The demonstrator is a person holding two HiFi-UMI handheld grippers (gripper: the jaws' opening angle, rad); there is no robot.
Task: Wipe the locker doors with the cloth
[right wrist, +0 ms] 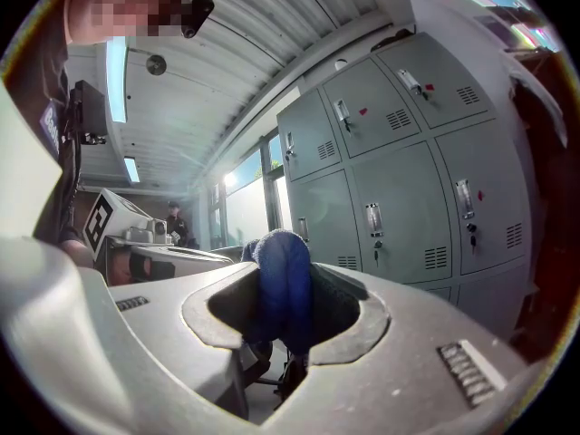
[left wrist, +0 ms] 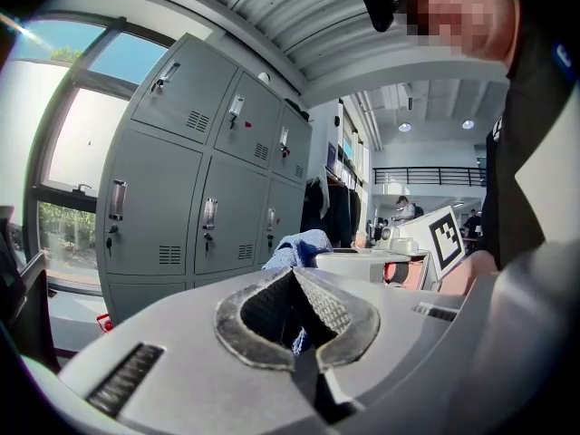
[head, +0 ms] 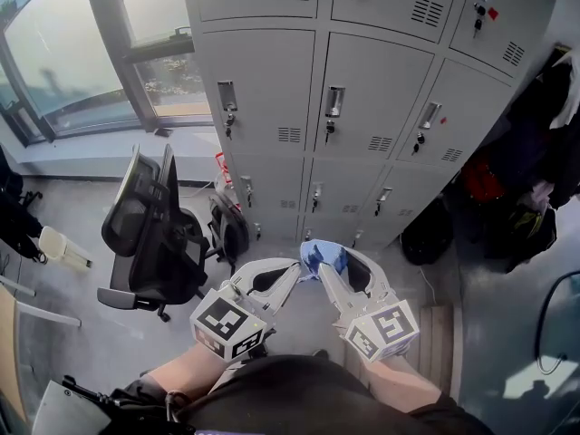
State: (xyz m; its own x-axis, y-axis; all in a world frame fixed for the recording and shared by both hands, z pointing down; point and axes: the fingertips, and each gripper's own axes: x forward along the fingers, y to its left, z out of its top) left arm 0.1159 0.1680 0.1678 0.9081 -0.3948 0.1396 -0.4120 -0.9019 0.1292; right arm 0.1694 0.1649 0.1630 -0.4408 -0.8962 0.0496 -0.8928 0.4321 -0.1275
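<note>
Grey locker doors with small handles and keys fill the top of the head view, a few steps ahead. A blue cloth is bunched between the jaws of my right gripper, which is shut on it. In the right gripper view the cloth fills the gap of the right gripper, with the lockers beyond. My left gripper is beside it with its tips together, close to the cloth's left edge. The left gripper holds nothing that I can make out. The cloth shows just past its tips.
A black office chair stands on the floor at left, with a dark backpack against the lockers' foot. Hanging clothes and bags crowd the right side. A black bag lies below them. A large window is at far left.
</note>
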